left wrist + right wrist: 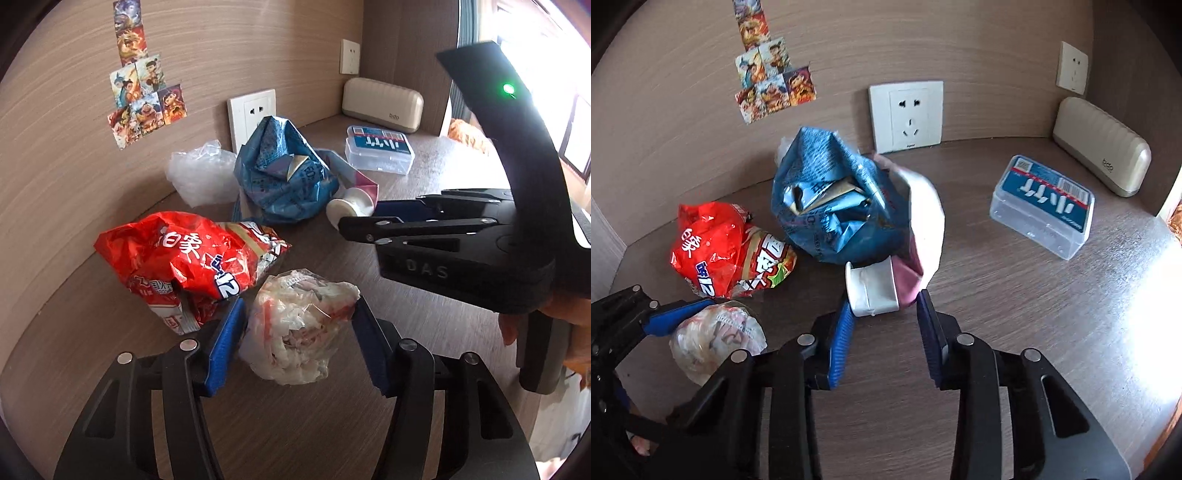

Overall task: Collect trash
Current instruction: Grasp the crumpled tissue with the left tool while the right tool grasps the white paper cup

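A crumpled white-and-pink wrapper is caught between the blue pads of the left gripper, which are closed against its two sides; it rests on the brown desk. A white tube with a wide cap and a pink body lies at the tips of the right gripper, whose pads are pressed on it at either end. Just beyond the left gripper, on its left, a red snack bag is seen, touching the wrapper. Beyond the tube, straight ahead of the right gripper, a crumpled blue bag stands upright, and behind it, in the left wrist view, a clear plastic bag lies against the wall. Further off to the right of the right gripper, a clear plastic box with a blue label is set, and a beige case lies beyond that in the corner. A white socket and picture stickers are fixed on the wall behind.
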